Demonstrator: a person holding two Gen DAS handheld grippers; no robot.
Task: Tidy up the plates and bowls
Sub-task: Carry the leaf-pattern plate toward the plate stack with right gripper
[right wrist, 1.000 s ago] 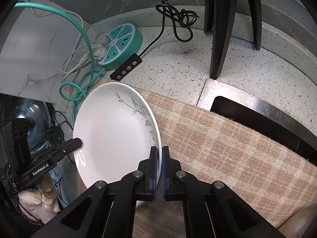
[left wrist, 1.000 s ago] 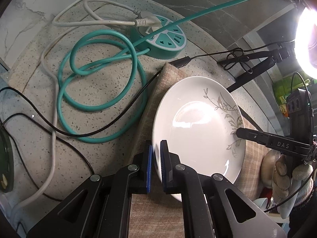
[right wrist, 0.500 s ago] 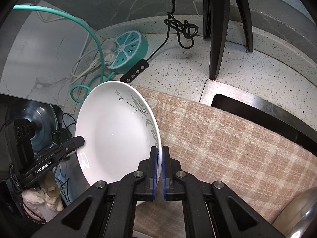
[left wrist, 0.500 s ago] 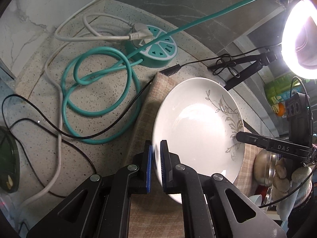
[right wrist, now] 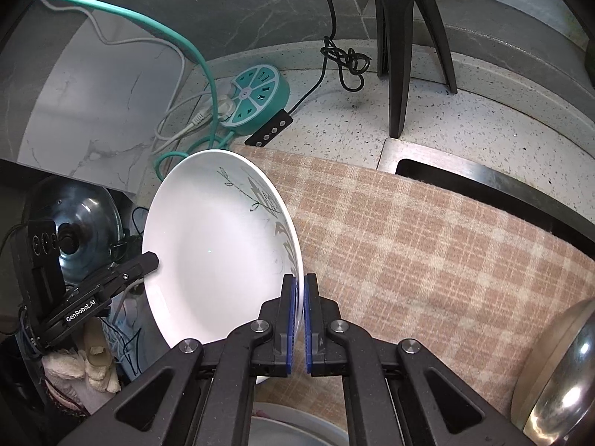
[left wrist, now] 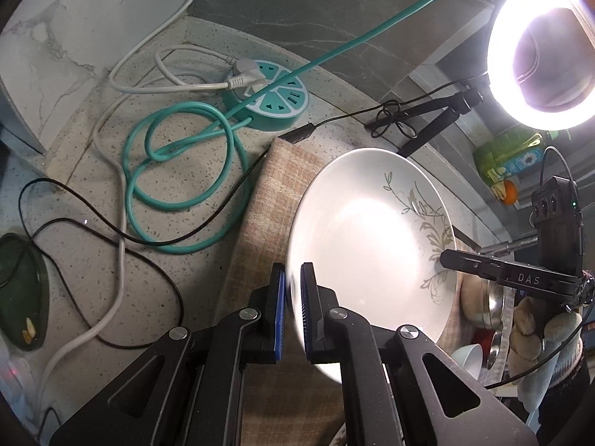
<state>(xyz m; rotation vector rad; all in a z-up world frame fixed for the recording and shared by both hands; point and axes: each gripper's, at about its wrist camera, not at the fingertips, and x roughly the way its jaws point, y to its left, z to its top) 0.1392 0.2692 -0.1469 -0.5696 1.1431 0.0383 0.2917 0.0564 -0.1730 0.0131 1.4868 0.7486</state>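
Both grippers pinched one white plate [left wrist: 368, 241] by opposite edges. On the left, the left gripper [left wrist: 293, 314] had its blue pads clamped narrow on the near rim; across the dish, the right gripper [right wrist: 300, 319] was likewise closed tight on the far rim, beside the grey leaf pattern. The plate hung tilted above the checked cloth [right wrist: 427, 245], clear of the speckled counter [left wrist: 93, 260] and the teal power strip [left wrist: 273, 98].

To carry it well, I judged that both hands should travel together and level, since any twist between them could pry the rim from a pad.

Writing could be read: "GenRobot.AI" on the left gripper's arm, "DAS" on the right's.
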